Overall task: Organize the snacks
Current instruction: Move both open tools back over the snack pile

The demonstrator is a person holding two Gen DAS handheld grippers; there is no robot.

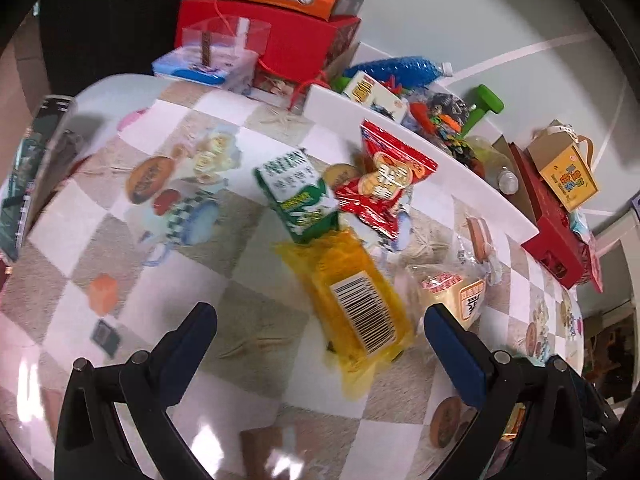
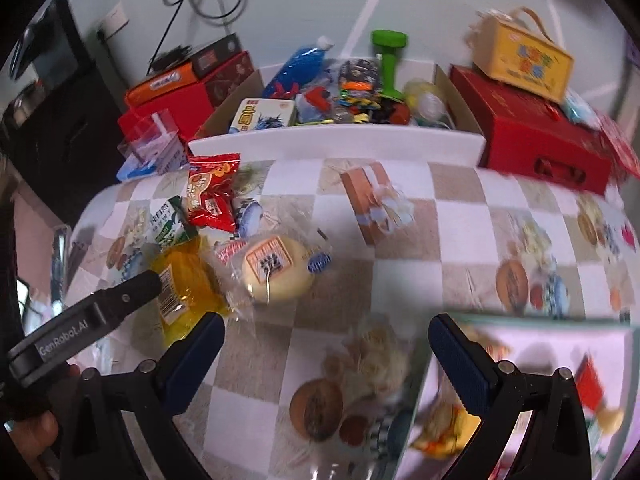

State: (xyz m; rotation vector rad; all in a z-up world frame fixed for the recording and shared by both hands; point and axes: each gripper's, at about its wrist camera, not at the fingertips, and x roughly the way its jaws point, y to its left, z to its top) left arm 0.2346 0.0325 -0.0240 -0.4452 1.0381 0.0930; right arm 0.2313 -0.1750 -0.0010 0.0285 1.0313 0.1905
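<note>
A yellow packet (image 1: pixel 356 304) (image 2: pixel 186 284) with a barcode lies on the checked tablecloth, just ahead of my open left gripper (image 1: pixel 320 326). Past it lie a green-and-white packet (image 1: pixel 298 194) (image 2: pixel 166 220) and a red packet (image 1: pixel 386 182) (image 2: pixel 212 190). A wrapped round bun (image 1: pixel 448 288) (image 2: pixel 276 270) sits to the right of the yellow packet. My right gripper (image 2: pixel 326 340) hangs open over bare tablecloth, nothing between its fingers. The left gripper's body (image 2: pixel 88 320) shows at the left of the right wrist view, over the yellow packet.
A white-fronted cardboard box (image 2: pixel 336 142) (image 1: pixel 420 160) full of mixed items stands at the table's back. Red boxes (image 2: pixel 548 136) (image 1: pixel 280 40) flank it, a yellow carton (image 2: pixel 524 62) on one. A clear tray (image 2: pixel 524 392) holding snacks is at lower right. A hand (image 2: pixel 28 436) grips the left tool.
</note>
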